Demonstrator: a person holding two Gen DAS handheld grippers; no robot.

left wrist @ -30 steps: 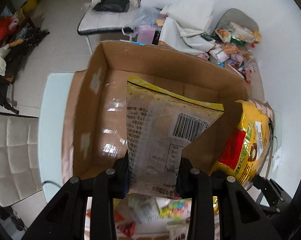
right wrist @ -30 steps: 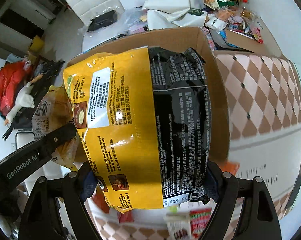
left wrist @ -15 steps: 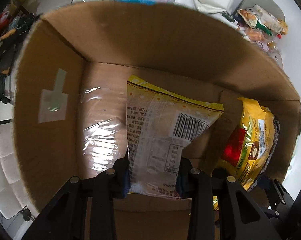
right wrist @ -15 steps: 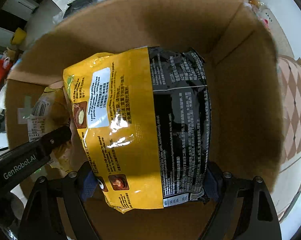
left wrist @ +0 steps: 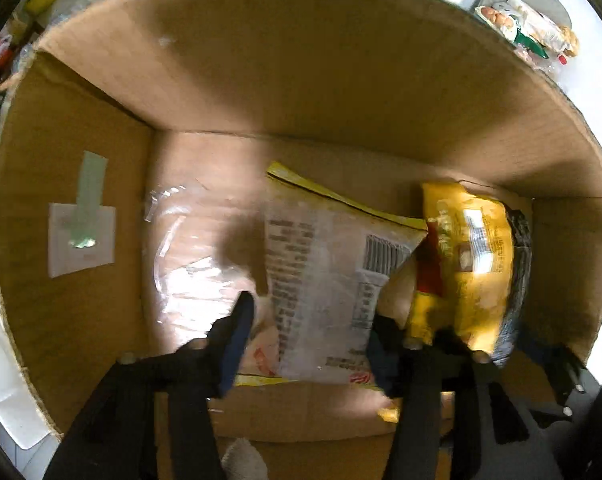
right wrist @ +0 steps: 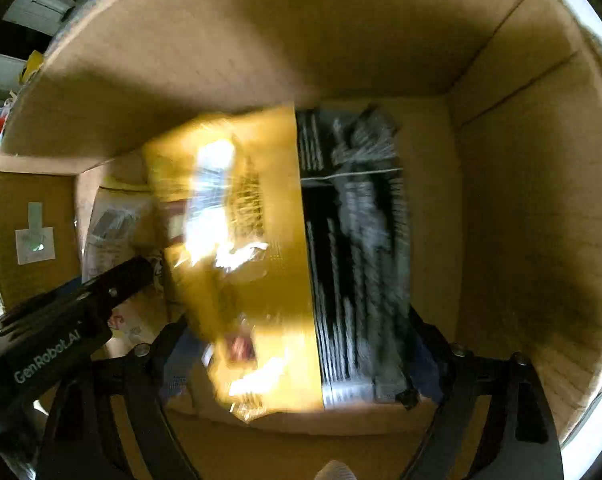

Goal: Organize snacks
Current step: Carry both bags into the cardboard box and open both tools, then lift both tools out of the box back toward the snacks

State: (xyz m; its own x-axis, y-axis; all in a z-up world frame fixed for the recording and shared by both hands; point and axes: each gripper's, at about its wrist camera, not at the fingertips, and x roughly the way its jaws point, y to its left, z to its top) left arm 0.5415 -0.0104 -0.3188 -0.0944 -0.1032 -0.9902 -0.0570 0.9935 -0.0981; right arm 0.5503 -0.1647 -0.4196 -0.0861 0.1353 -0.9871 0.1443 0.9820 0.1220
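Note:
Both grippers are down inside a big cardboard box point(left wrist: 301, 60). My left gripper point(left wrist: 313, 320) stands open, with a pale yellow-edged snack bag point(left wrist: 325, 272) lying between its spread fingers on the box floor. My right gripper point(right wrist: 297, 348) is open too, its fingers apart on either side of a yellow and black noodle pack point(right wrist: 285, 256) that rests on the floor near the box's right side. That pack also shows in the left wrist view point(left wrist: 469, 264), next to the pale bag. Both views are blurred.
The box walls point(right wrist: 521, 220) rise close on all sides. A taped white label point(left wrist: 81, 236) sits on the left wall. Clear tape point(left wrist: 189, 264) shines on the free floor to the left. More snack packets point(left wrist: 525, 28) lie outside beyond the far wall.
Both grippers have gone deeper into the box and opened. The pale bag and the noodle pack have dropped out of their grip onto the box floor.

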